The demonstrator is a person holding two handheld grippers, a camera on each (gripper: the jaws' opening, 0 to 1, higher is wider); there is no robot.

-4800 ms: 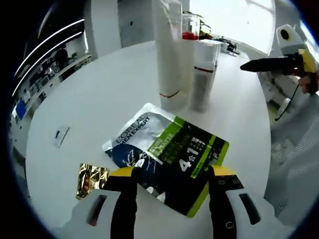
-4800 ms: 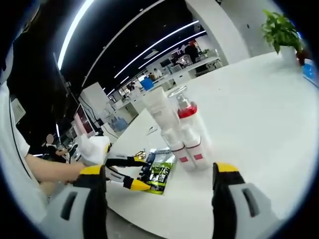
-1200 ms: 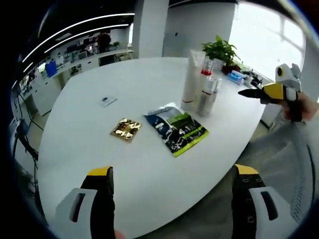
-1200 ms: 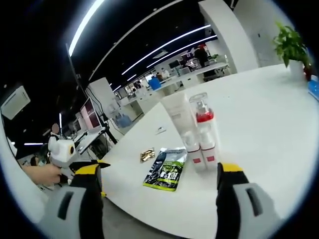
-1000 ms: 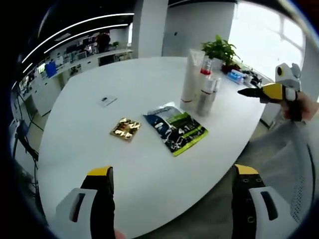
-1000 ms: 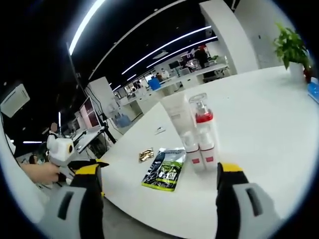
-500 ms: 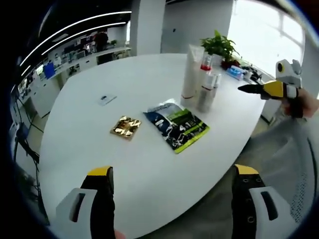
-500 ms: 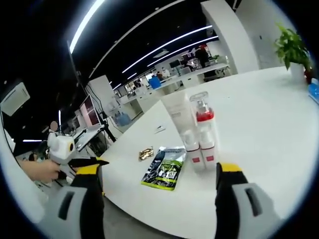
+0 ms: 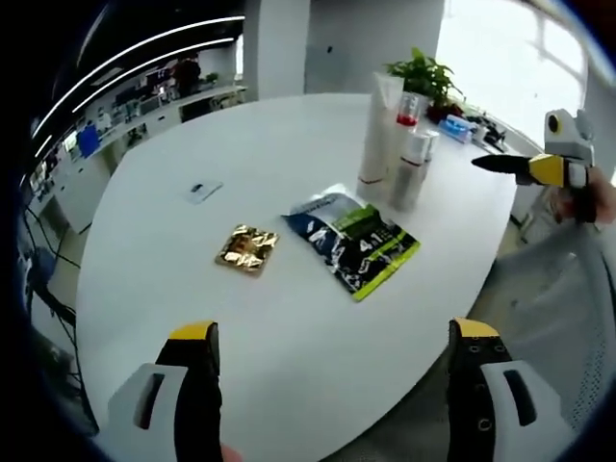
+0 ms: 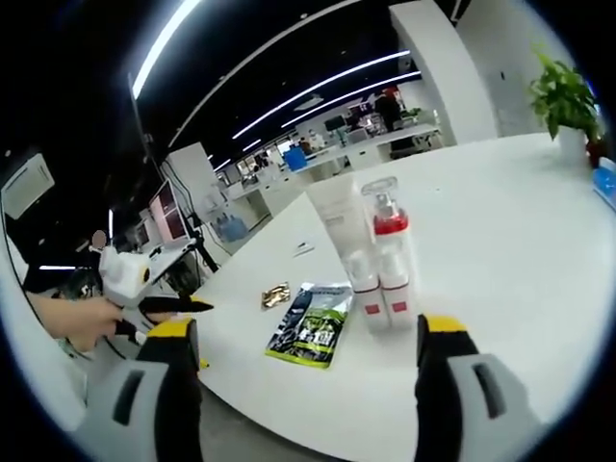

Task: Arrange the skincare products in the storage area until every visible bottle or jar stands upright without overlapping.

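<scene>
White laminate forms the round table on which all products rest. In the left gripper view, the left gripper hangs over the near edge of the table with its two yellow-tipped jaws spread wide apart and nothing between them. Ahead of these jaws and slightly to their right lies a flat dark sachet with a green band, face up on the table. Just to the left of the sachet lies a small crumpled gold foil packet, apart from it. Farther ahead, beyond the sachet, a tight cluster stands upright: a tall white tube, a clear pump bottle with a red collar, and a short white bottle at the front, standing so close that they appear to touch. A small card lies well to the left of the jaws' line. A potted plant stands past the cluster. The right gripper enters from the right, held in a hand, with its jaws drawn together to a point. In the right gripper view, the right gripper's own jaws appear well separated and empty at the bottom of the view, so the two views disagree and its state cannot be told. From this view the cluster stands directly ahead of the jaws, and the left gripper comes in from the left.
</scene>
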